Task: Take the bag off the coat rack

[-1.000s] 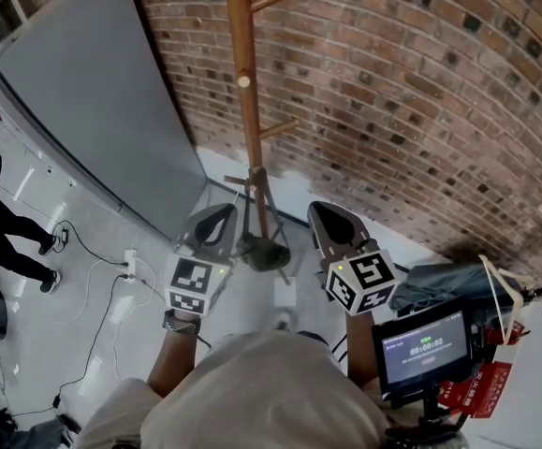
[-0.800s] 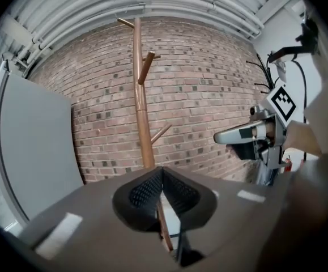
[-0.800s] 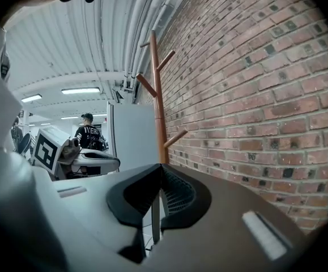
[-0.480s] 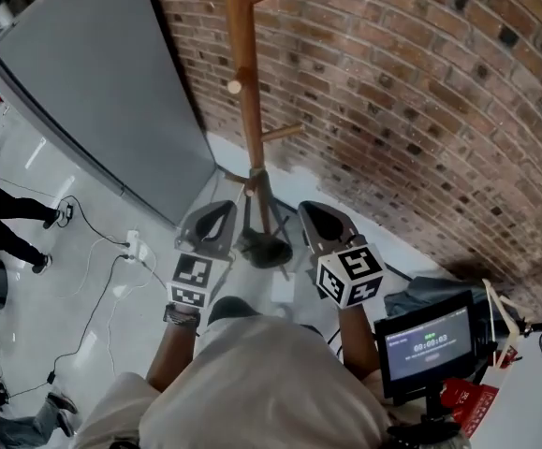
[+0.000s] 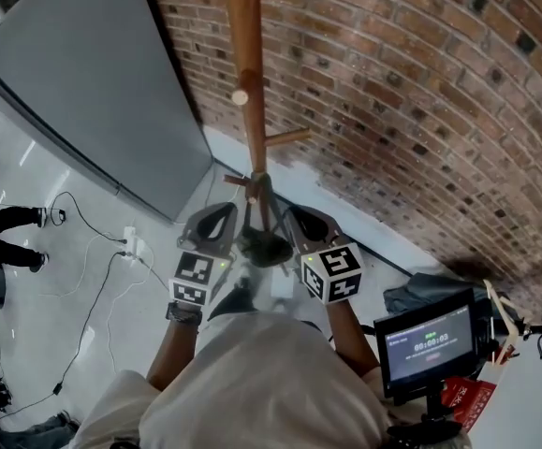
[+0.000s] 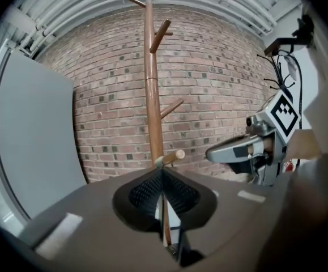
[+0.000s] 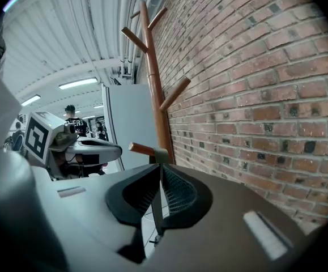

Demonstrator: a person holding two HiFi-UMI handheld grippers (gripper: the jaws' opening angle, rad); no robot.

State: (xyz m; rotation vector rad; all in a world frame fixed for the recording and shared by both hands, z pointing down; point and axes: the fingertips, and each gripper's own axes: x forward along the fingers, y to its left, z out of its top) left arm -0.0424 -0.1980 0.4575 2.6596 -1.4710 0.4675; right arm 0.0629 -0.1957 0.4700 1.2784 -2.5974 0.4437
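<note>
Before cropped coat rack (image 5: 249,110), left gripper (image 6: 162,171) clenched, right gripper (image 7: 160,170) just parting, both empty

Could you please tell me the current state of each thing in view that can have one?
Coat rack: upright, nothing hanging on the pegs in view.
Left claw: shut, empty.
Right claw: jaws have just been opening, only a crack apart, nothing between them.
Monitor: switched on, screen lit.
Dark bundle: lying on the floor by the brick wall.

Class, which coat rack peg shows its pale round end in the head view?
The short peg midway up the pole; the others stick out sideways.
</note>
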